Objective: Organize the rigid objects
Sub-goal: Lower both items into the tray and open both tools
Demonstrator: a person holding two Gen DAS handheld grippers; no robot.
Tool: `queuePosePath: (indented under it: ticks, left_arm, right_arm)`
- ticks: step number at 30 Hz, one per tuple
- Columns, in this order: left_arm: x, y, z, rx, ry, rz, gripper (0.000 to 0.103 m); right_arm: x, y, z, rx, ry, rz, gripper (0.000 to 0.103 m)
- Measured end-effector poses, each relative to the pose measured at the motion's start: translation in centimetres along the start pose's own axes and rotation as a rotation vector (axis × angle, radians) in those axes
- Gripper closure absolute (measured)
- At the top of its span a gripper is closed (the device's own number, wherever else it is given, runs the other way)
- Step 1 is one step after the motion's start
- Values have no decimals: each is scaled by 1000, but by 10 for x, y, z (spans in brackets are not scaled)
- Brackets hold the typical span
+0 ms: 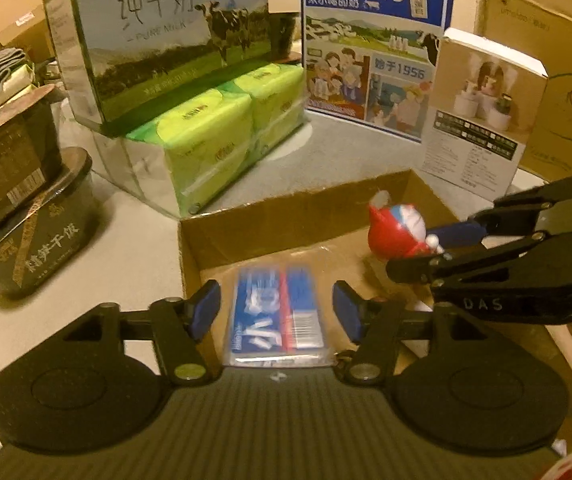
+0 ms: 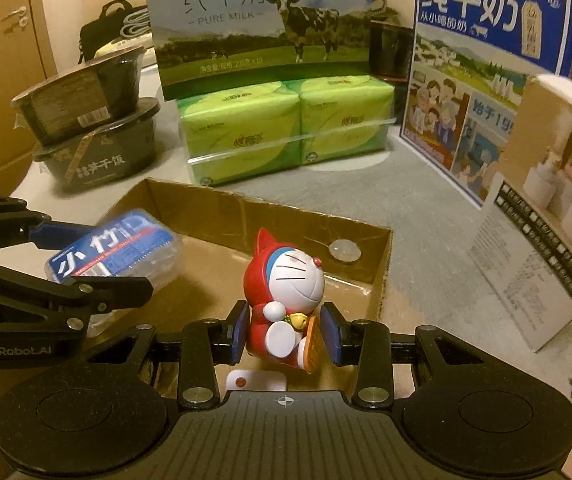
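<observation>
Item 1. Blue-labelled clear plastic pack (image 1: 275, 314): seen between the pads of the left gripper (image 1: 277, 310), over the floor of the shallow cardboard box (image 1: 245, 224). In the left wrist view a gap is visible on each side between pack and pads, and the pack is motion-blurred. In the right wrist view the pack is seen tilted at the box's left side, its lower edge hidden behind a black finger; whether it rests on the box floor cannot be told.

Item 2. Left gripper: jaws stood about half open, wider than the pack; no pad is seen pressing on it.

Item 3. Red-suited cat figurine (image 2: 286, 296): upright, white face turned to the right in the right wrist view, a small gold bell at its chest. It is clamped at its lower body between the blue pads of the right gripper (image 2: 286, 334), inside the box toward its right half.

Item 4. Right gripper: jaws closed on the figurine, a pad touching each flank.

Item 5. Surroundings, on the grey table (image 2: 418, 216) behind the box: a green tissue multipack (image 2: 286, 132) with a green milk carton (image 2: 261, 28) on top; a blue milk carton (image 2: 482, 60) and a white product box (image 2: 546, 216) to the right; two stacked dark meal tubs (image 2: 93, 128) to the left.
</observation>
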State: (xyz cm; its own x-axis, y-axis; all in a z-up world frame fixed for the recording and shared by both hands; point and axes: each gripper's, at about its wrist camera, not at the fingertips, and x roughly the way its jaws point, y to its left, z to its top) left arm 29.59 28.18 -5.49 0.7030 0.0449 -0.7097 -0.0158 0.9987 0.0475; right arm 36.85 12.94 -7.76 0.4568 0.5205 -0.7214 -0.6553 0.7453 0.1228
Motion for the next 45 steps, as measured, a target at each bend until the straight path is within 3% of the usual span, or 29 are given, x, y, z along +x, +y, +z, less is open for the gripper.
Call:
queuePosePath:
  ticks: [9, 18, 45]
  left_arm:
    - [-16, 3, -5, -13, -4, 4, 43]
    - [-51, -10, -15, -33, -16, 4, 43]
    - [-184, -106, -83, -91, -60, -46, 43]
  right_arm:
    - [-11, 0, -4, -9, -26, 2, 62]
    - [-51, 5, -18, 22, -44, -6, 62]
    - [-217, 23, -123, 159, -90, -42, 62]
